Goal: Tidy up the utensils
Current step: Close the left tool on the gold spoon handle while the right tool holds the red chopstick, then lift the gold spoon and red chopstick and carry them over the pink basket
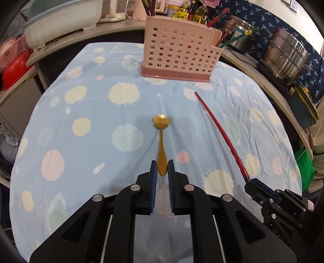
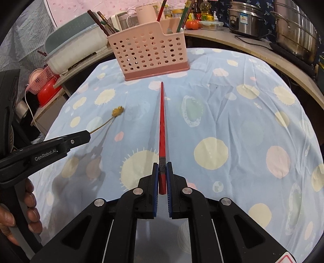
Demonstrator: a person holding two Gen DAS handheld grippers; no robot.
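Observation:
My left gripper (image 1: 162, 166) is shut on the handle of a gold spoon (image 1: 161, 139) whose flower-shaped bowl points away, above the cloth. My right gripper (image 2: 162, 167) is shut on the thick end of a red chopstick (image 2: 162, 121) that points toward the pink perforated utensil holder (image 2: 150, 52). The holder (image 1: 178, 52) stands upright at the far side of the table with several chopsticks in it. The right gripper (image 1: 251, 183) with the chopstick (image 1: 218, 131) shows at the right of the left wrist view. The left gripper (image 2: 87, 134) with the spoon (image 2: 113, 115) shows at the left of the right wrist view.
The table wears a light blue cloth (image 1: 81, 141) with pastel dots. Steel pots (image 1: 287, 56) stand on a counter to the right. A white tub (image 1: 64, 22) and a red basin (image 1: 16, 70) sit to the left. Bottles (image 1: 194, 12) stand behind the holder.

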